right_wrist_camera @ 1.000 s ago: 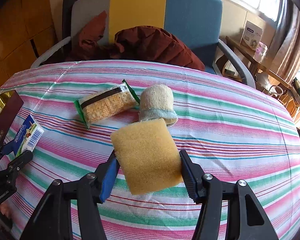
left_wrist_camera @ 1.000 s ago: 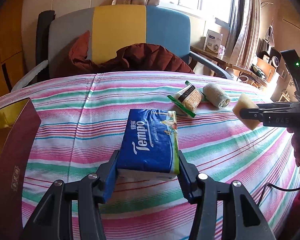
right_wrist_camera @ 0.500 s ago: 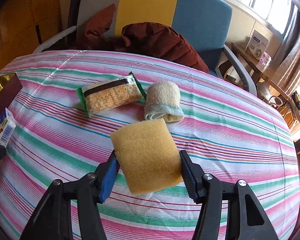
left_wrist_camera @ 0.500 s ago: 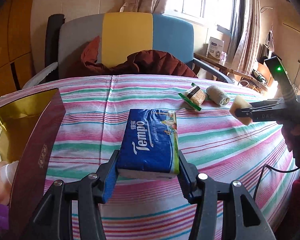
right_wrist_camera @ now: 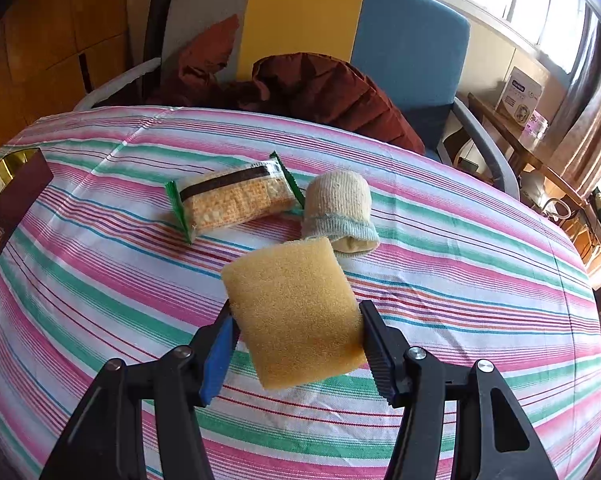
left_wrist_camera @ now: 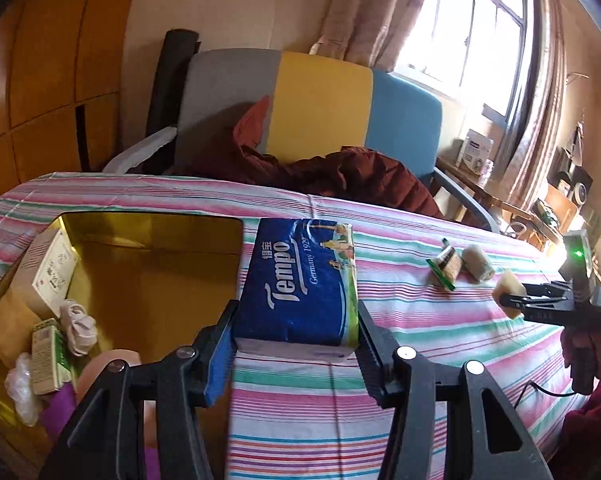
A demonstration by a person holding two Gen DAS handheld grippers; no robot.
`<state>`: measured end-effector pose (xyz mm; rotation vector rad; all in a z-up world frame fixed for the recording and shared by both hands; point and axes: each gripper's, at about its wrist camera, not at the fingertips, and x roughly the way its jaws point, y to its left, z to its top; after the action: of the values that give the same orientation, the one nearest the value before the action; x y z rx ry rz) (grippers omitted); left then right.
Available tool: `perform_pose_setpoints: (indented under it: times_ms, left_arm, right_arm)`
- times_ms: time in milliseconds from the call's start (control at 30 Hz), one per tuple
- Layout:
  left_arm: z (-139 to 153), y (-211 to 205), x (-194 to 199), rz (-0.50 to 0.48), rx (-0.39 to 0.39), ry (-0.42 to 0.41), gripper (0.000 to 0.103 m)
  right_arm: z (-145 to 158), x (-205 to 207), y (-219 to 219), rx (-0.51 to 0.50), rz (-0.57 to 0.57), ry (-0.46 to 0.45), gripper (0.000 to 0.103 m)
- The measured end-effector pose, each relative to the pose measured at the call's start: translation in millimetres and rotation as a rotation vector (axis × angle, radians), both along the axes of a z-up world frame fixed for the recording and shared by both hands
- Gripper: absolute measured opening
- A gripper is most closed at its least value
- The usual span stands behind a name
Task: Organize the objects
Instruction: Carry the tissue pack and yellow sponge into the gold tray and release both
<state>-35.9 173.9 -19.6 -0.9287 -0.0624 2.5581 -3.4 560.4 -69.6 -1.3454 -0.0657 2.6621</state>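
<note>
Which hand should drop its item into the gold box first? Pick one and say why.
Left. The left gripper holds the tissue pack right beside the gold box; the right gripper's sponge is farther off.

The Tempo tissue pack [left_wrist_camera: 298, 280] has a glossy blue plastic wrap that catches the light, and the box [left_wrist_camera: 148, 240] beside it is lined with shiny gold foil-like card, with a matt maroon outer wall. The sponge [right_wrist_camera: 294, 316] is coarse, porous yellow foam, the cracker packet [right_wrist_camera: 232, 200] is clear glossy film with green edges, and the rolled sock [right_wrist_camera: 338, 210] is ribbed knit cloth. The striped cloth [right_wrist_camera: 460, 280] over the bench is a matt woven fabric, and the tongs are matt black plastic with ridged pads [right_wrist_camera: 378, 364].
</note>
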Motion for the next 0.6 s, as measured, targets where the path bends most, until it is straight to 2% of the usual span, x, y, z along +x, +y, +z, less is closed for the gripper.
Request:
perform_pose_setpoints:
  times_ms: [100, 267, 367, 433, 600]
  left_arm:
    - [-4, -28, -22, 0.067, 0.000, -0.065, 0.054]
    - [-20, -67, -69, 0.161, -0.006, -0.238, 0.054]
    - [-27, -84, -90, 0.203, -0.005, -0.297, 0.053]
    - [-30, -92, -100, 0.222, 0.002, -0.307, 0.053]
    - [-34, -100, -127, 0.275, -0.060, -0.314, 0.053]
  right_arm:
    - [2, 0, -6, 0.003, 0.021, 0.016, 0.060]
    - [8, 0, -11, -0.020, 0.042, 0.039, 0.060]
    - [14, 0, -15, -0.051, 0.042, 0.048, 0.060]
    - [19, 0, -21, -0.067, 0.050, 0.045, 0.060]
    - [31, -1, -52, -0.079, 0.114, 0.047, 0.060]
